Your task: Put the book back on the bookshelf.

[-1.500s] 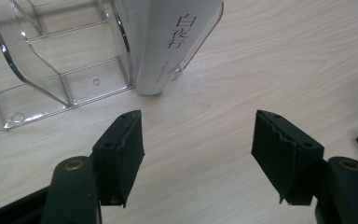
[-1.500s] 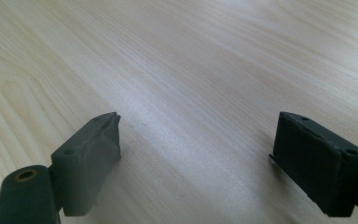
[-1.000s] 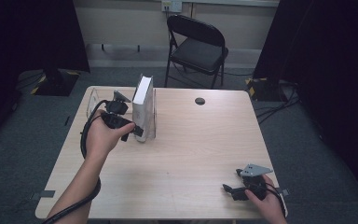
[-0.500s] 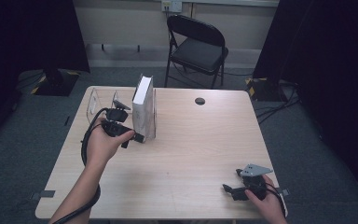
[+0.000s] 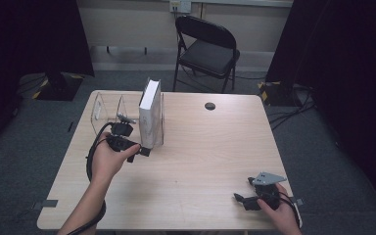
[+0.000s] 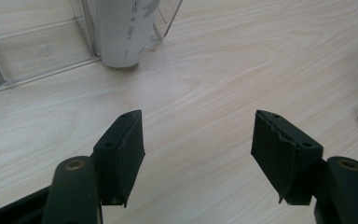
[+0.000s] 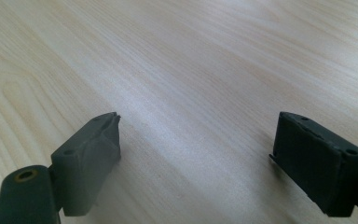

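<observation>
A white book (image 5: 150, 113) stands upright in a clear acrylic rack (image 5: 106, 110) at the table's far left. Its spine (image 6: 121, 32) rises at the top of the left gripper view, beside the rack's empty slots (image 6: 37, 51). My left gripper (image 5: 139, 152) hovers just in front of the book's near end, apart from it. Its jaws stand open (image 6: 198, 126) with only bare wood between them. My right gripper (image 5: 242, 190) rests near the front right corner of the table, open (image 7: 196, 126) over bare wood and holding nothing.
The light wooden table (image 5: 200, 147) has a small black round disc (image 5: 209, 105) near its far edge. A black folding chair (image 5: 208, 54) stands behind the table. Dark curtains hang on both sides. The left gripper's cable (image 5: 93, 156) loops beside the forearm.
My left gripper has come down and back toward the near side, away from the book. Its jaws stay at the same width. The right gripper has not moved.
</observation>
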Tool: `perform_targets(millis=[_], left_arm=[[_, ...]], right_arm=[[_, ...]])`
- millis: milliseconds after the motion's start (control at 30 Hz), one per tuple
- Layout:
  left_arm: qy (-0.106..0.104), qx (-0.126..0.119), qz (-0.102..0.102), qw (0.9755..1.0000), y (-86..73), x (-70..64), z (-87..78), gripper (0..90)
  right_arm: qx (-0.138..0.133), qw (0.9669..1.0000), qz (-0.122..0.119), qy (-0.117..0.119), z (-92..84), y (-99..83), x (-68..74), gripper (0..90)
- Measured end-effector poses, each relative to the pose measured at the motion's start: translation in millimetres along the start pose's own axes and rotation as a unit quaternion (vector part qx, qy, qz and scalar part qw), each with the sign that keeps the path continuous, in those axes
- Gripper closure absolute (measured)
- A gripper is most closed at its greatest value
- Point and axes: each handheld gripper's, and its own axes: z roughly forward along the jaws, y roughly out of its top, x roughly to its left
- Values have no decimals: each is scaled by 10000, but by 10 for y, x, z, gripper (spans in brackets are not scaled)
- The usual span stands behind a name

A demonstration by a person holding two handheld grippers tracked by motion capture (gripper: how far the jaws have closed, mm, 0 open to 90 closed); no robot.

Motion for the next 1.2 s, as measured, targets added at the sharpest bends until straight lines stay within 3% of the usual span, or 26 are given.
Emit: perform_targets(millis=[833,1200], left_arm=[[-23,5,-21,10000,-232,103,241,343],[-10,89,102,9999,-320,127,342,342]], right_arm=[[7,10000,-2,19,-1,0,4,141],[5,10000,1,17,-1,0,6,141]])
